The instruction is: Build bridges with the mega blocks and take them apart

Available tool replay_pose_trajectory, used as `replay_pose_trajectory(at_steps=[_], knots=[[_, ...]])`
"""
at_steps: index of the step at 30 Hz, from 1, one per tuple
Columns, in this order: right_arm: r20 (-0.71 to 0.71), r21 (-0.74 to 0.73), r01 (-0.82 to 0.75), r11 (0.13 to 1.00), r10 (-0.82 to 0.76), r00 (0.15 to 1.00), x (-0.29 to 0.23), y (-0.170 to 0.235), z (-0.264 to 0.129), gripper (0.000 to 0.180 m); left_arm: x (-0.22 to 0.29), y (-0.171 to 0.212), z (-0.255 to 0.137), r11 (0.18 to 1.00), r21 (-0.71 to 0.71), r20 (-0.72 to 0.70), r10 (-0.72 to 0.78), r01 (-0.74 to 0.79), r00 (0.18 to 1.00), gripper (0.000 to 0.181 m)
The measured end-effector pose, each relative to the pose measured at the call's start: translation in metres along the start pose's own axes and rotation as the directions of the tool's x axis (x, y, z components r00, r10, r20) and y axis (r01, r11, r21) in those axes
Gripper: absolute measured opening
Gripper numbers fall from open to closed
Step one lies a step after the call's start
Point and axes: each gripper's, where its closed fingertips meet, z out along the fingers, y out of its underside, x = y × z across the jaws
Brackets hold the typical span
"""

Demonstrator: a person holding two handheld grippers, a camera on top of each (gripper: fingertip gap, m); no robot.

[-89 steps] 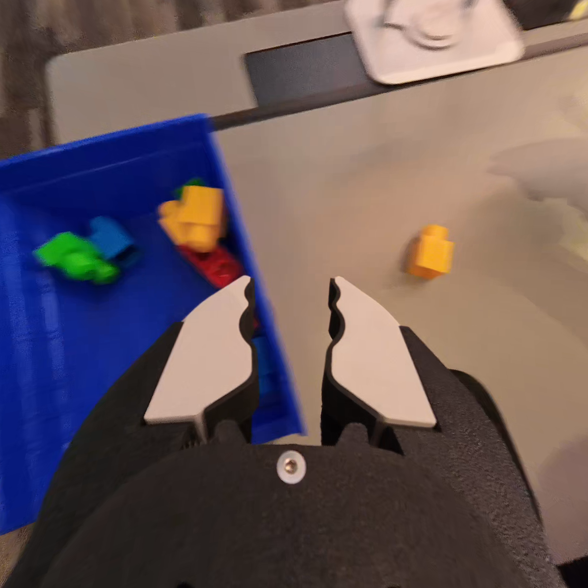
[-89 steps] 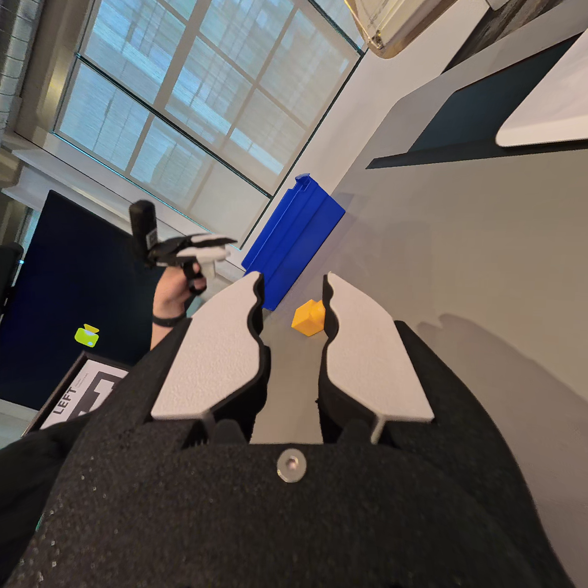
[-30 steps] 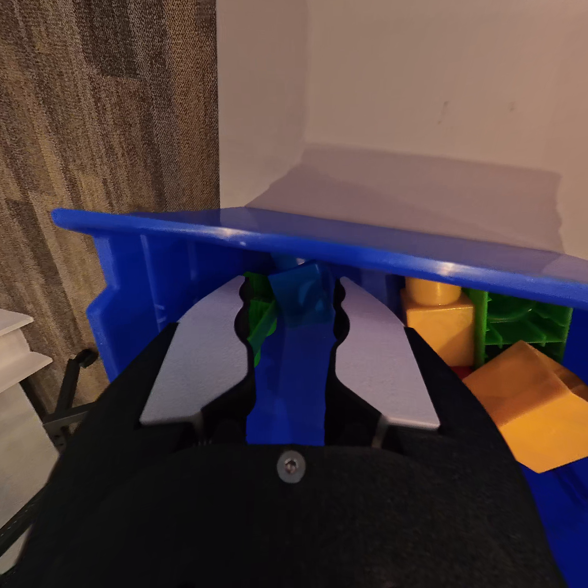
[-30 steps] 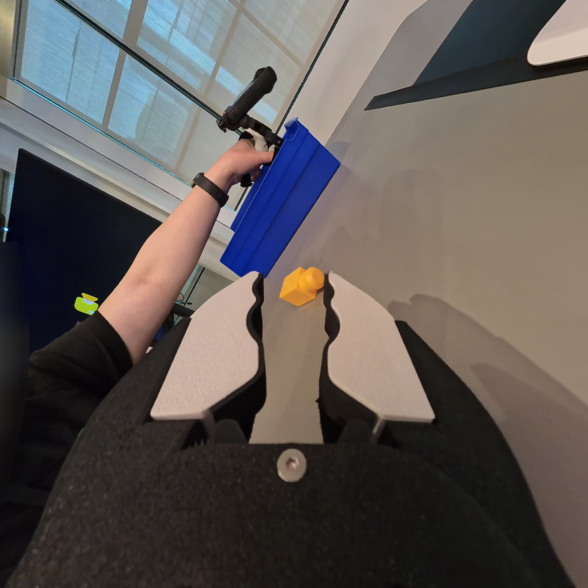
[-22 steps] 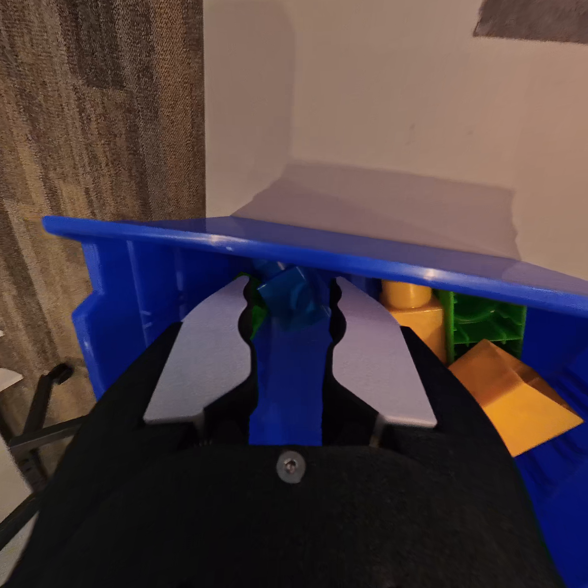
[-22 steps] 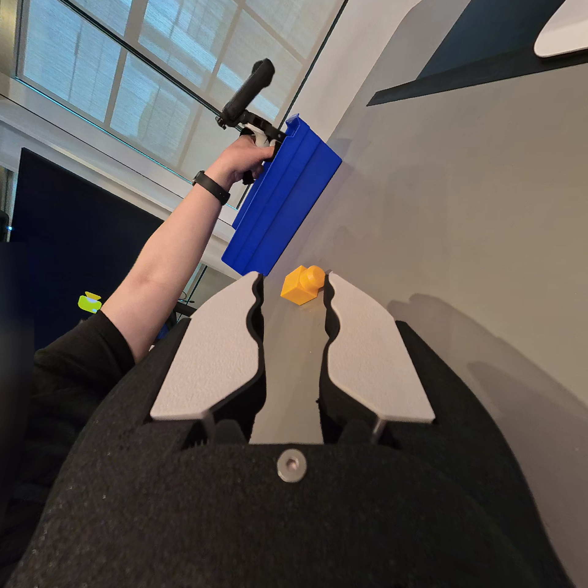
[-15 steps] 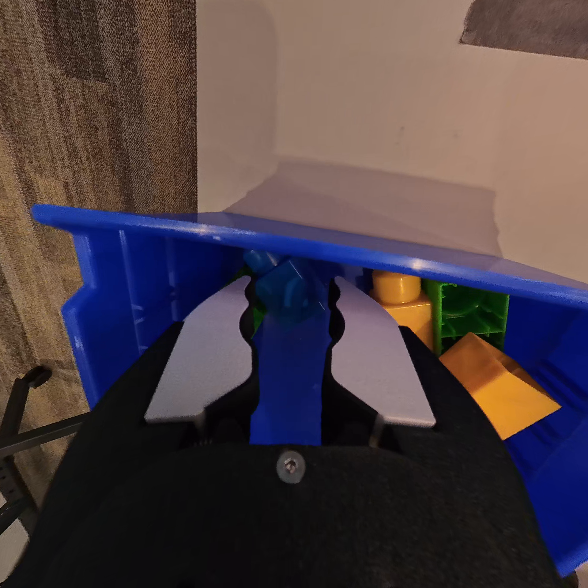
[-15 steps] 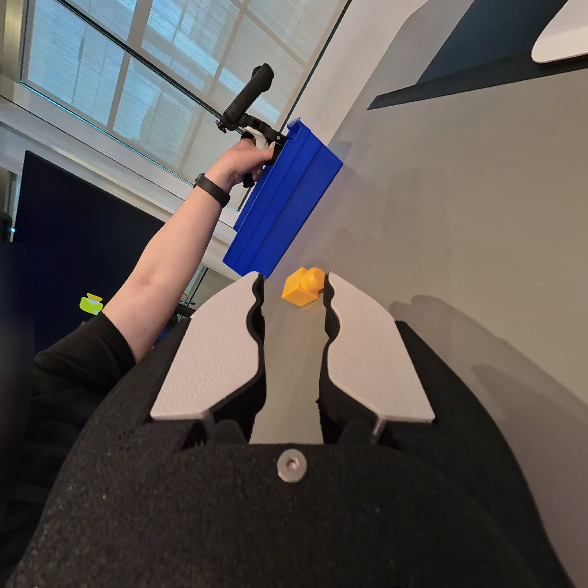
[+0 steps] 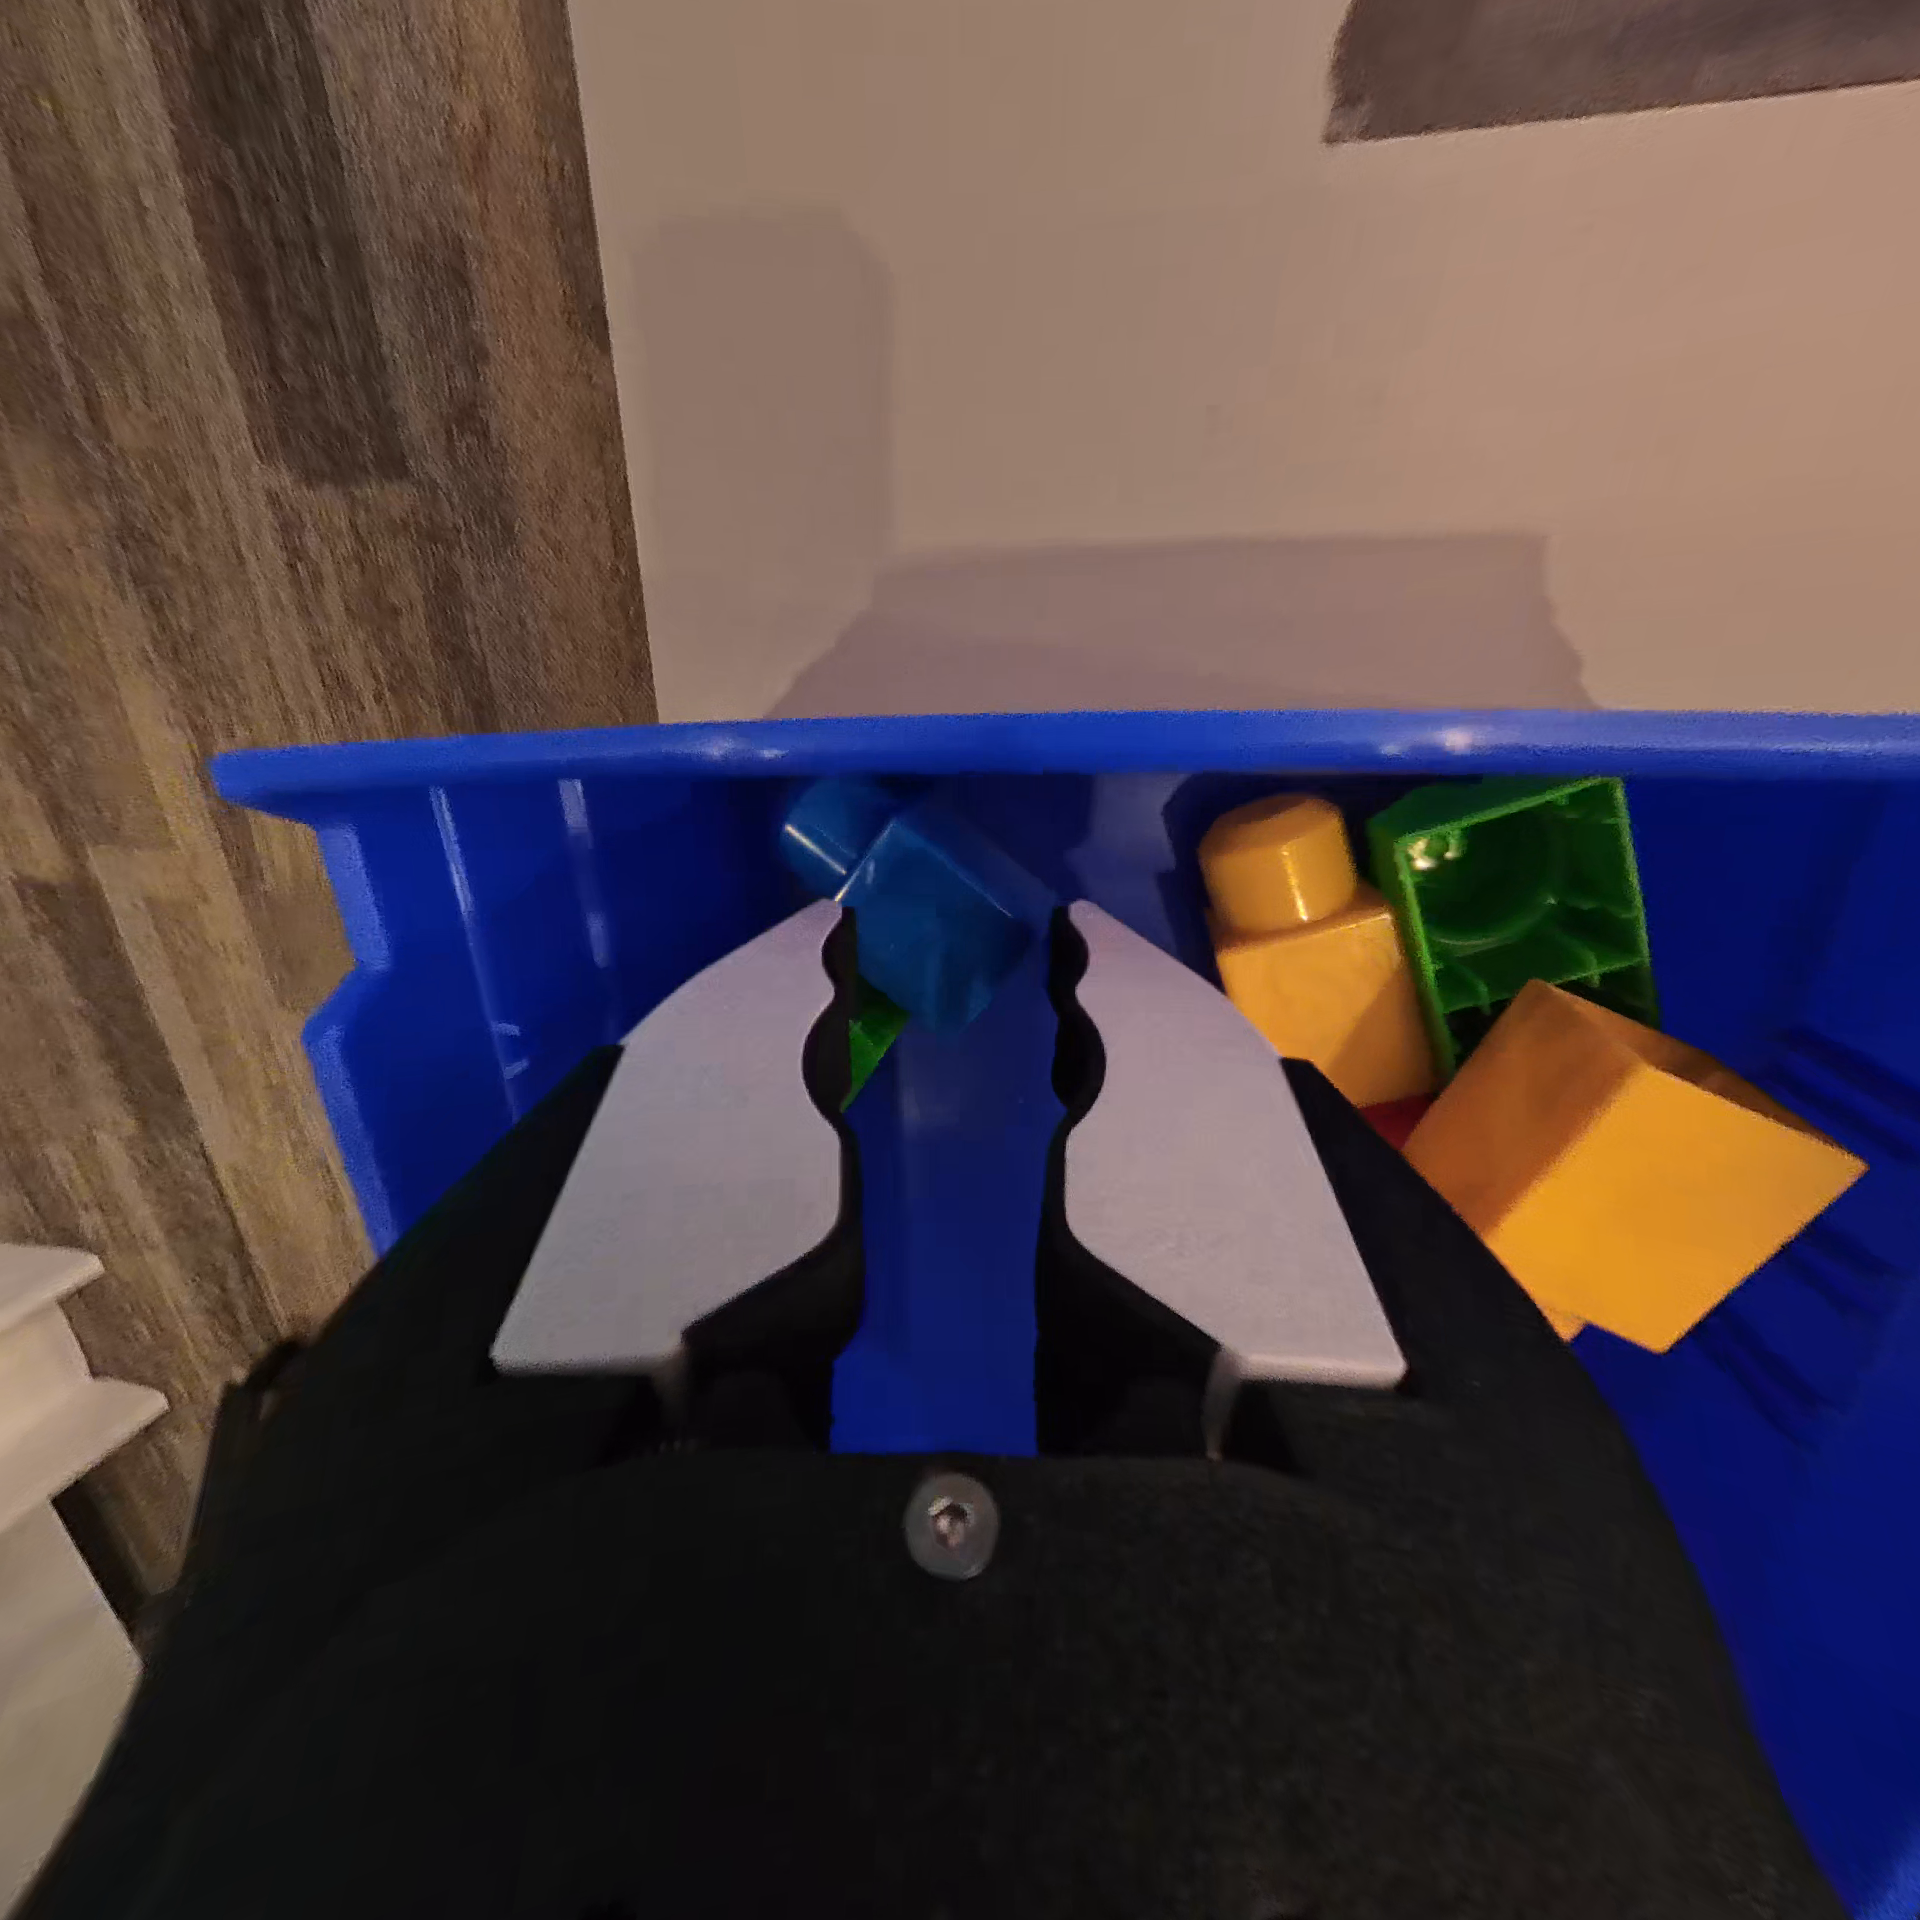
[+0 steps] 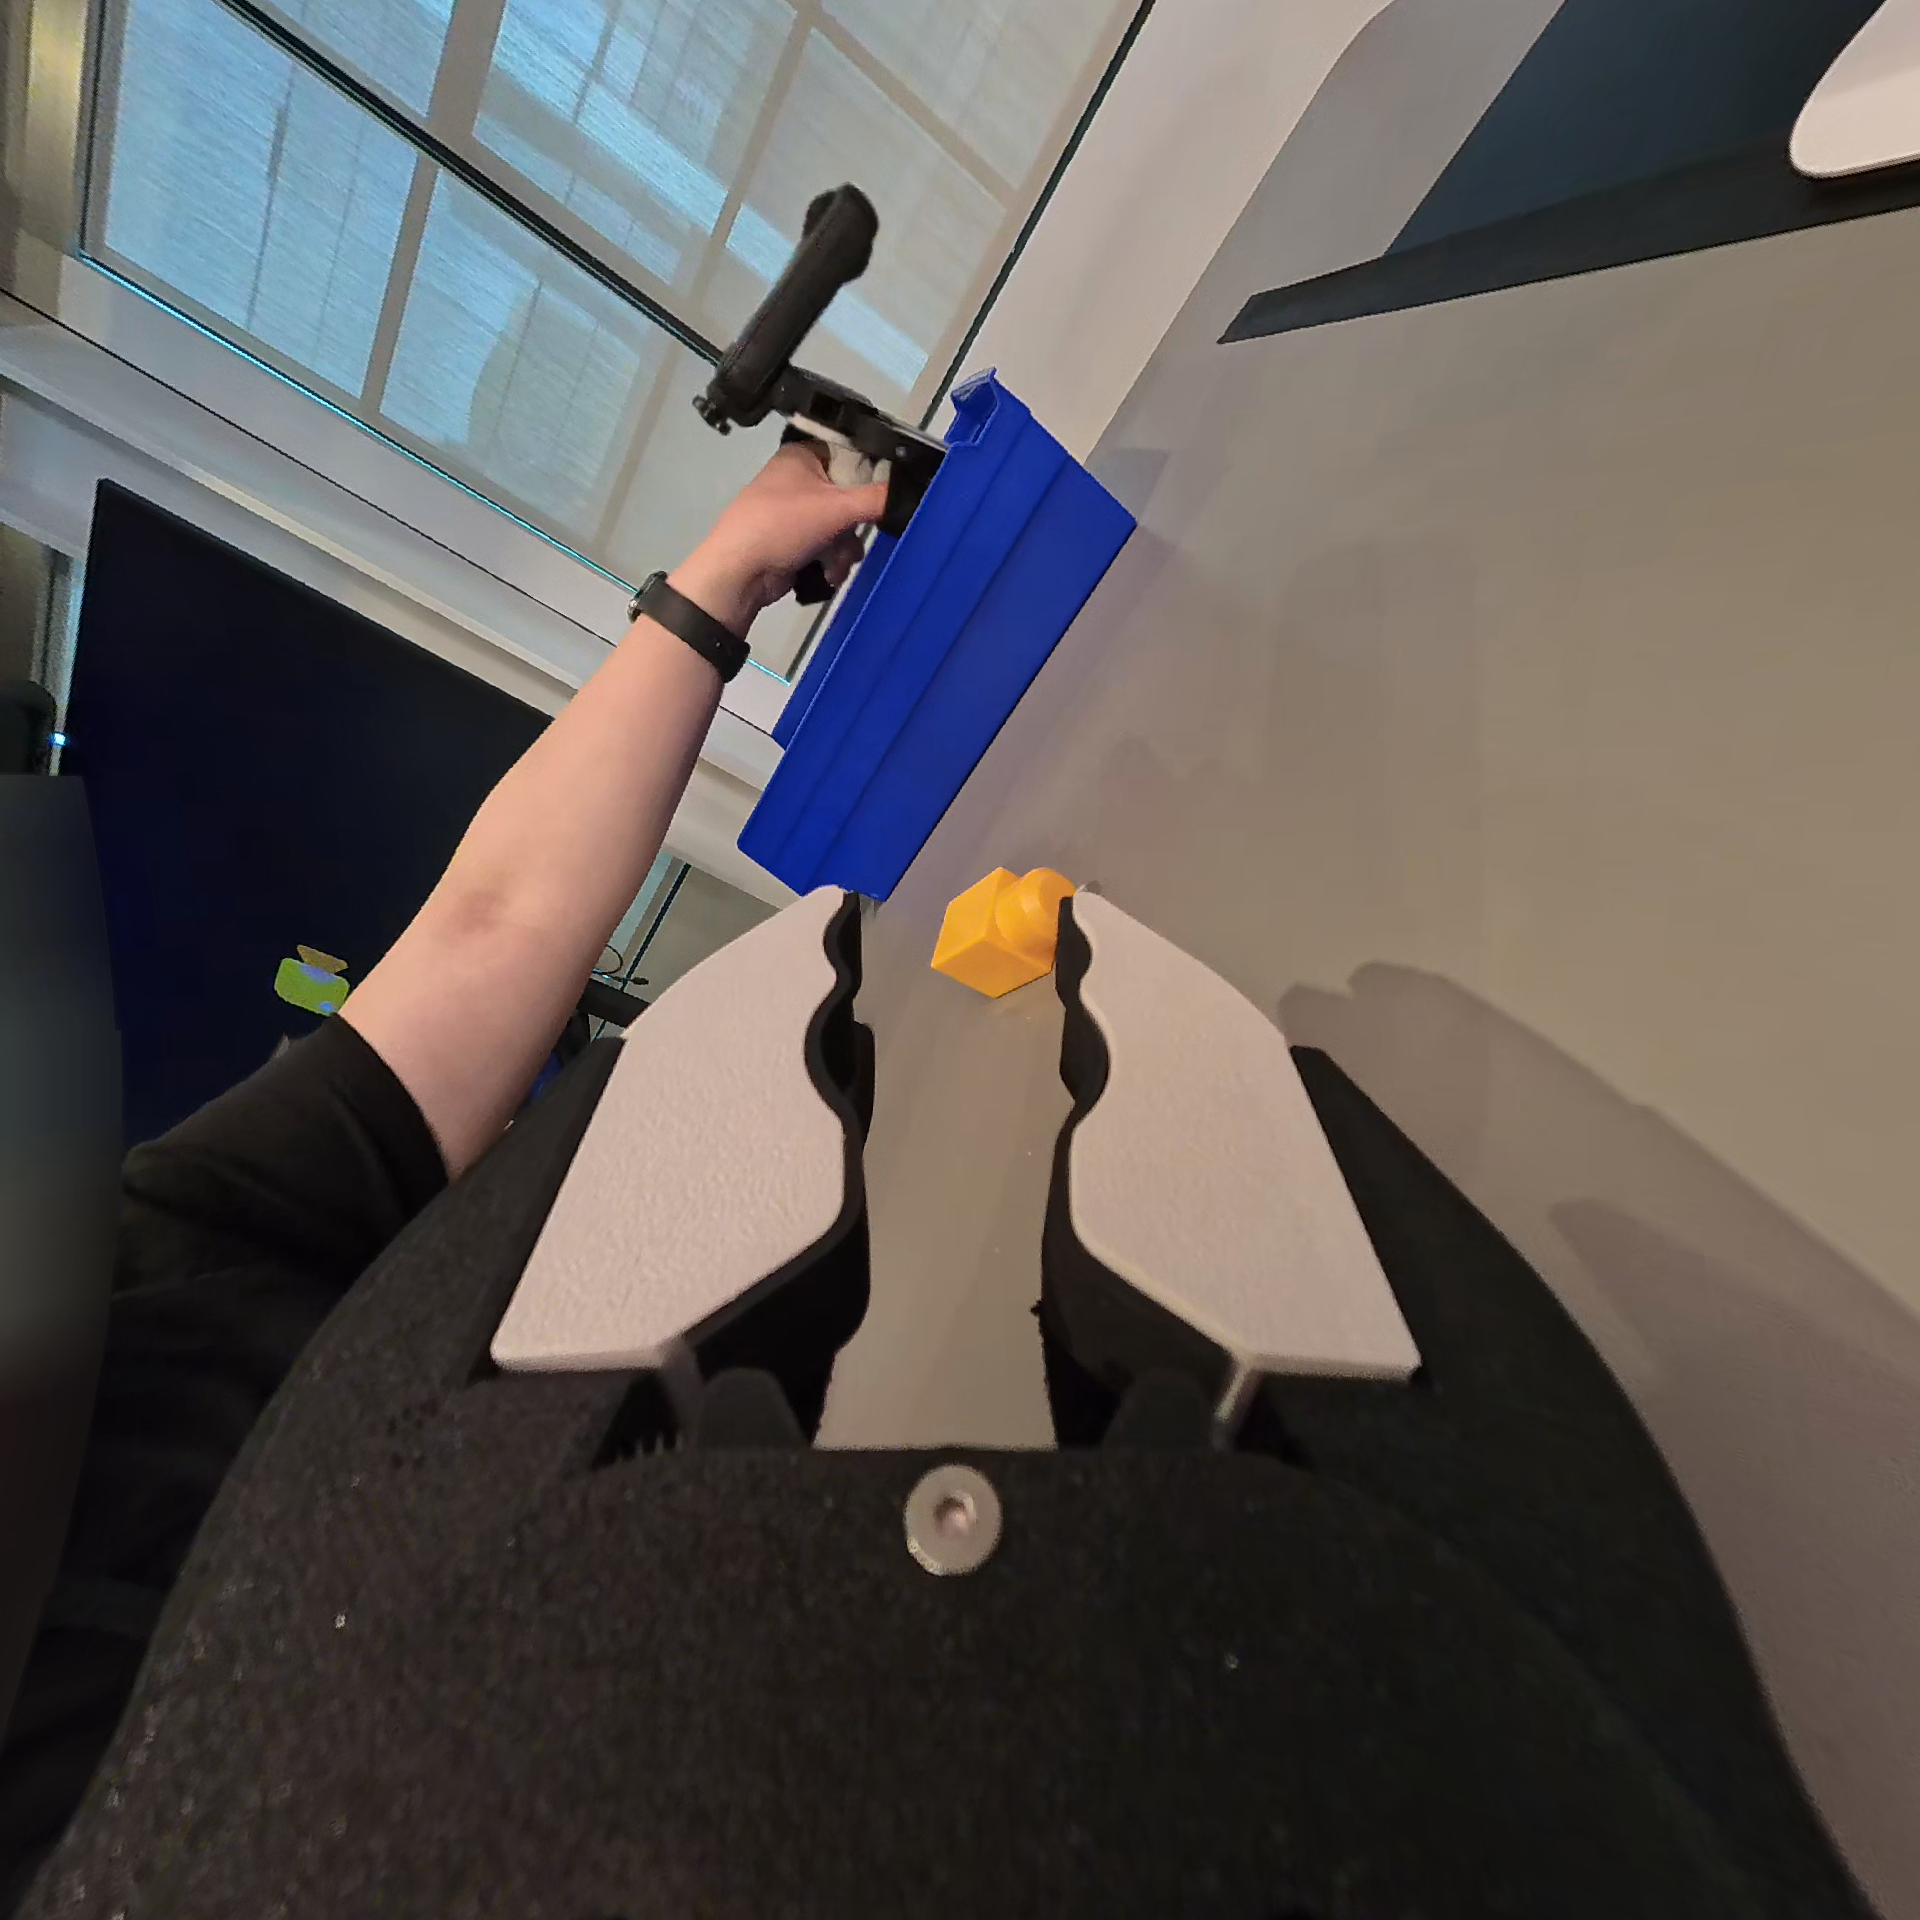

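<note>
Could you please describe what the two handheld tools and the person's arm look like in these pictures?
Both tools, left and right, have rough black bodies, a silver screw at the centre, and two pale grey fingers with wavy black inner edges. The left tool has a black handle. The person wears a black sleeve and a black wristband.

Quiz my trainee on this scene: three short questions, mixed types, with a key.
1. True or false: the bin lies flat on the table.
2. What does the left gripper clamp? A) a cup B) the bin's wall C) a cable
3. Fill in: the lone block on the table is ___.

Key: 1 false, since the bin is tilted with one end raised; 2 B; 3 yellow.
</note>
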Motion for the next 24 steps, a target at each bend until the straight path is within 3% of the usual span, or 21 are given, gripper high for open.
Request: replay_pose_trajectory(at_steps=[5,8,10,12,14,19,24], knots=[[0.000,0.001,-0.005,1.000,0.005,1.000,0.002,0.000,-0.001,0.035,0.003,-0.004,-0.026,0.994,0.066,-0.022,0.091,-0.089,0.996,0.042],[0.000,0.001,-0.006,1.000,0.006,1.000,0.002,0.000,-0.001,0.035,-0.002,0.006,-0.042,0.958,0.072,0.012,0.276,-0.277,0.961,0.050],[-0.001,-0.004,-0.006,1.000,0.006,1.000,0.003,0.001,0.000,0.035,-0.012,0.015,-0.050,0.887,0.050,0.085,0.454,-0.459,0.887,0.052],[-0.002,-0.012,-0.007,1.000,0.007,1.000,0.004,0.003,0.001,0.035,-0.024,0.023,-0.057,0.761,0.005,0.199,0.635,-0.649,0.746,0.046],[-0.003,-0.021,-0.006,1.000,0.006,1.000,0.004,0.004,0.002,0.035,-0.031,0.027,-0.061,0.670,-0.028,0.262,0.721,-0.742,0.641,0.044],[0.002,-0.022,-0.007,1.000,0.007,1.000,0.003,0.005,0.002,0.034,-0.020,0.024,-0.053,0.668,0.043,0.188,0.725,-0.743,0.662,0.051],[0.004,-0.018,-0.003,1.000,0.003,1.000,0.001,0.004,0.001,0.033,-0.030,0.030,-0.029,0.634,-0.064,0.168,0.768,-0.771,0.618,0.054]])
